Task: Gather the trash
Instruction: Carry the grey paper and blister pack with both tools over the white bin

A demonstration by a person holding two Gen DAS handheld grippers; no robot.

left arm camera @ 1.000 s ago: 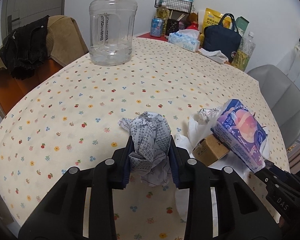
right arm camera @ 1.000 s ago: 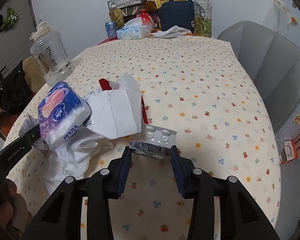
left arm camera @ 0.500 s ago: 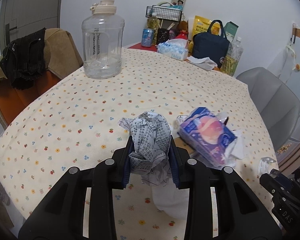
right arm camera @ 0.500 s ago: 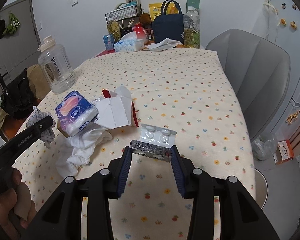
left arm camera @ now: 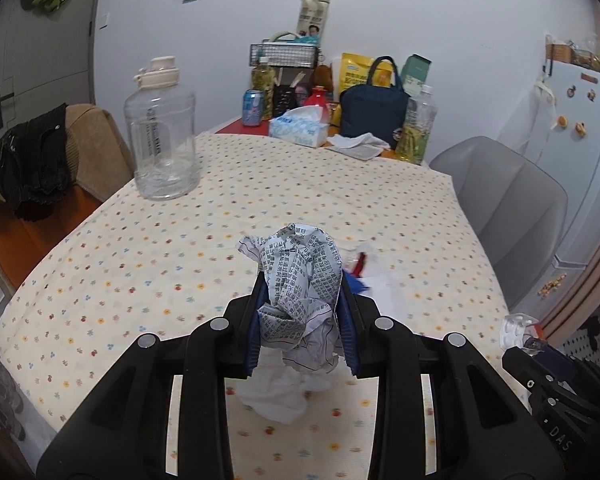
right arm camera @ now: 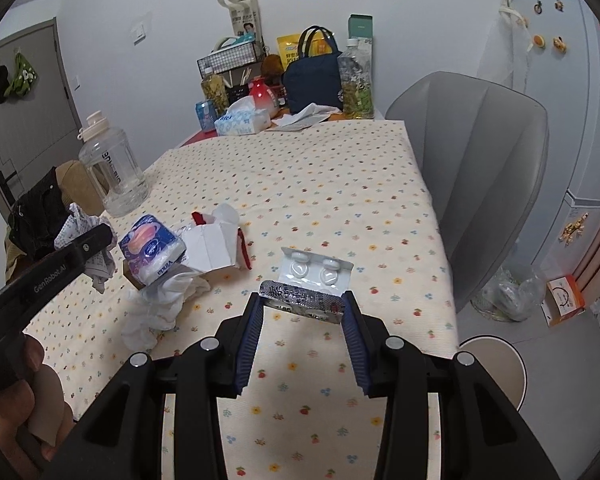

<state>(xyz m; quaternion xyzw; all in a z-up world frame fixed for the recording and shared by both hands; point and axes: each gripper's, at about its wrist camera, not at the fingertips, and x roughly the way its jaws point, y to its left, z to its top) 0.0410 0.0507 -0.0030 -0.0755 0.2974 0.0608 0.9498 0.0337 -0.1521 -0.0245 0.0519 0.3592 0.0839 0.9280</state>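
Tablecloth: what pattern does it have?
The tablecloth is cream, dotted with small fruit and flower prints in red, blue and yellow. The right wrist view shows it best.

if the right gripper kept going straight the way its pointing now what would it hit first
Probably the bare tablecloth. The right gripper, shut on a blister pack, points down across the table, past the pile of trash off to its left. Nothing else seems to lie in that line, though depth is hard to judge.
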